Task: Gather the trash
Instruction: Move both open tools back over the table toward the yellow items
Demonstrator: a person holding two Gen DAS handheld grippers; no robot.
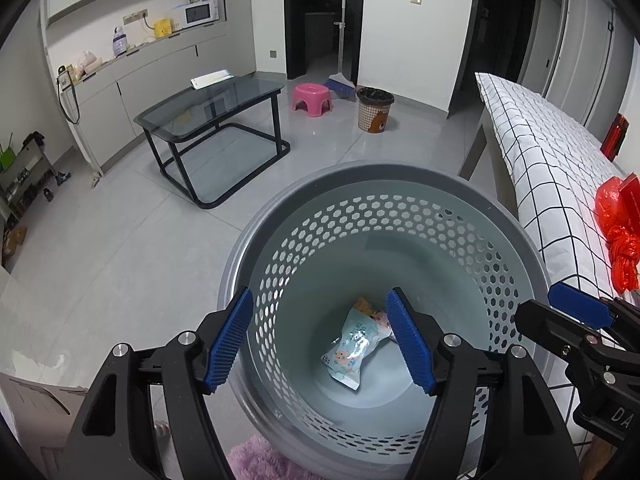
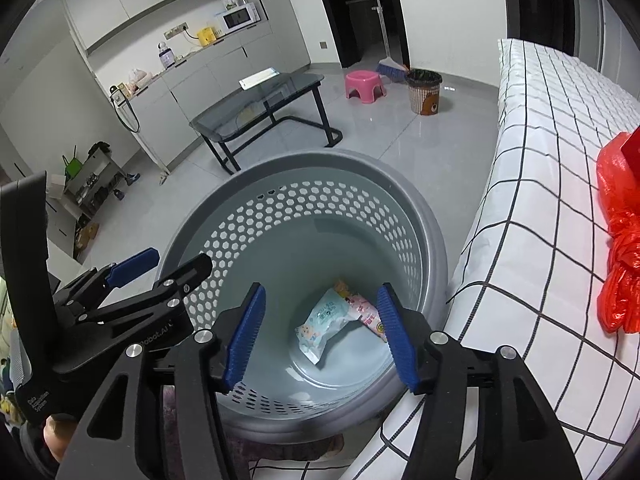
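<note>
A grey perforated basket (image 1: 384,182) (image 2: 304,162) stands on the floor beside a checked table. At its bottom lie a light blue snack packet (image 1: 354,350) (image 2: 324,320), a pink packet (image 1: 383,319) (image 2: 366,312) and an orange wrapper (image 1: 362,304). My left gripper (image 1: 320,344) hangs over the basket's near rim, open, with nothing between its blue pads. My right gripper (image 2: 320,332) hovers over the basket beside it, also open and holding nothing. Each gripper shows at the edge of the other's view: the right (image 1: 552,312) and the left (image 2: 168,266).
A table with a white checked cloth (image 1: 540,152) (image 2: 540,184) runs along the right, carrying a red plastic bag (image 1: 618,232) (image 2: 618,240). Farther off are a glass coffee table (image 1: 212,108), a pink stool (image 1: 312,98), a small lined bin (image 1: 375,110) and a broom (image 1: 342,84).
</note>
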